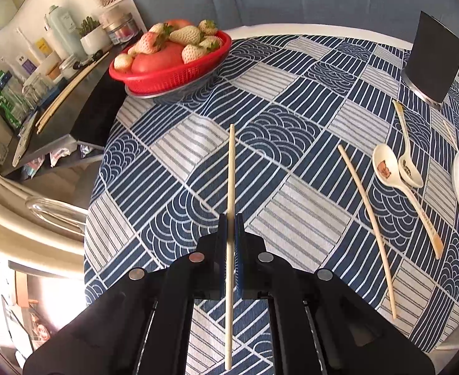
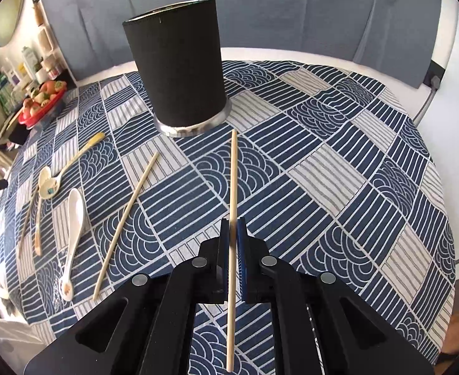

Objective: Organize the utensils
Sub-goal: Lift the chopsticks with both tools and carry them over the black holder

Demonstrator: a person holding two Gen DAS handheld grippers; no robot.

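My left gripper is shut on a wooden chopstick that points forward over the table. My right gripper is shut on another wooden chopstick, its tip pointing toward the black cylindrical utensil holder, which also shows at the far right of the left wrist view. A loose chopstick lies on the cloth left of my right gripper; it also shows in the left wrist view. Three ceramic spoons lie further left, with another chopstick beside them.
A red basket of strawberries and fruit stands at the table's far left edge. The round table wears a blue and white patterned cloth. A side shelf with bottles and jars stands beyond the table's left edge. A grey sofa back is behind.
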